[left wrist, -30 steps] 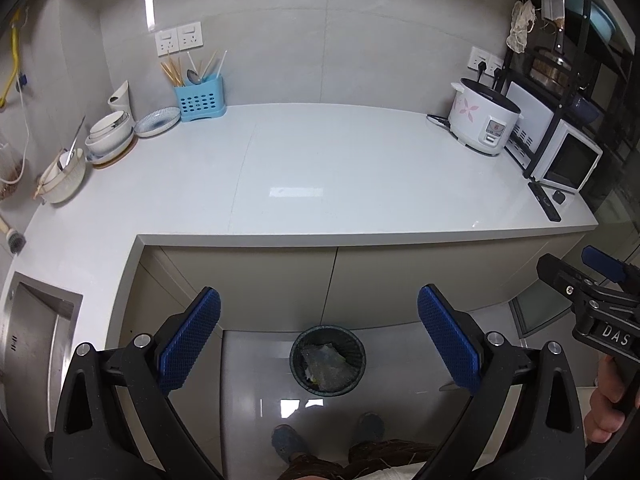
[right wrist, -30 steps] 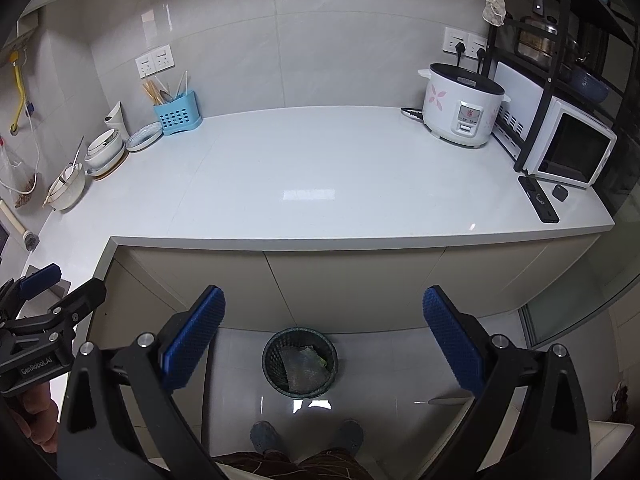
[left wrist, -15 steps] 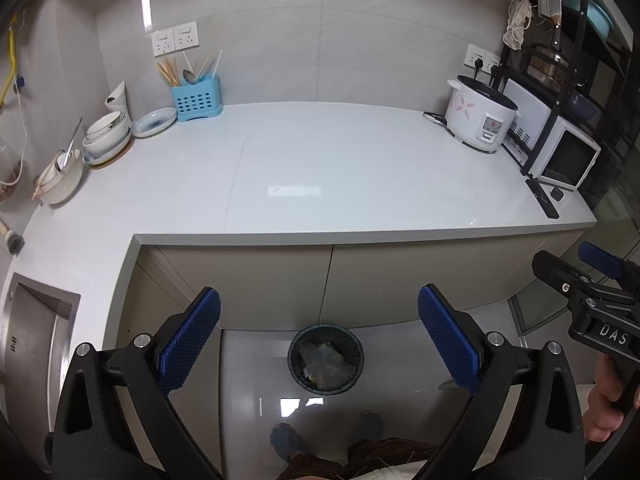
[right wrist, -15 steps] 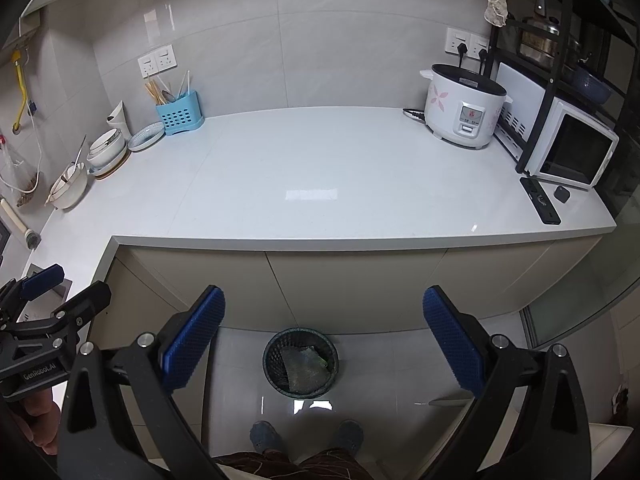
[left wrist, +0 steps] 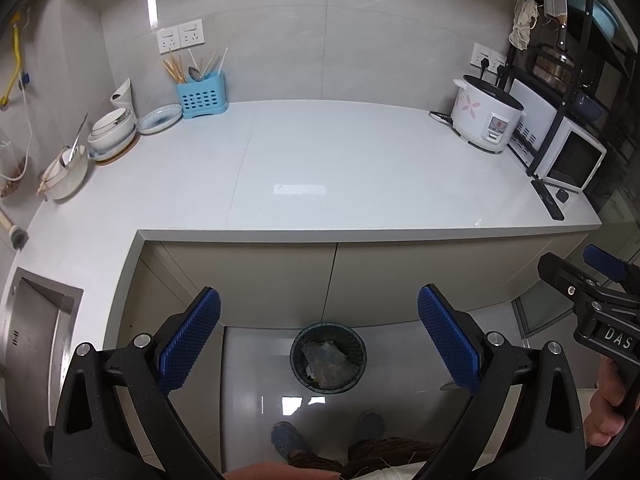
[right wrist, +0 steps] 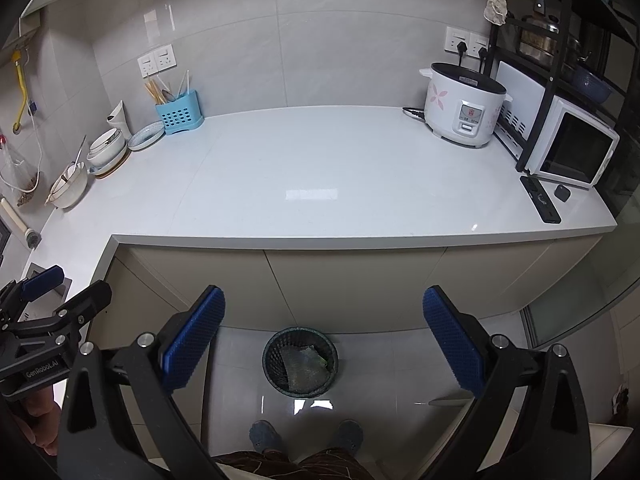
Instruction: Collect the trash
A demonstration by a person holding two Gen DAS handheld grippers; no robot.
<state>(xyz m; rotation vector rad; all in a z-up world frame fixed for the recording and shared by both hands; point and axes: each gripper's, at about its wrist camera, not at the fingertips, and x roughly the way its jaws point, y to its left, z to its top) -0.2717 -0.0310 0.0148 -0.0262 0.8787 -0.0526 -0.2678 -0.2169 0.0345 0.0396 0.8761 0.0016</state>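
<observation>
A dark mesh trash bin (left wrist: 328, 357) stands on the floor in front of the cabinet, with crumpled wrappers inside; it also shows in the right wrist view (right wrist: 300, 362). My left gripper (left wrist: 319, 344) is open and empty, held high above the bin. My right gripper (right wrist: 323, 344) is open and empty, also above the bin. Each gripper shows at the edge of the other's view. No loose trash shows on the white countertop (left wrist: 320, 168).
On the counter: a rice cooker (right wrist: 464, 110), a toaster oven (right wrist: 572, 150) under a black rack, a remote (right wrist: 540, 199), a blue utensil holder (right wrist: 179, 118), stacked bowls (right wrist: 106, 152). A sink (left wrist: 28, 340) lies at left. My feet (right wrist: 304, 436) stand by the bin.
Both views have shifted very slightly; the bin and counter sit almost where they were. Both grippers stay open and empty.
</observation>
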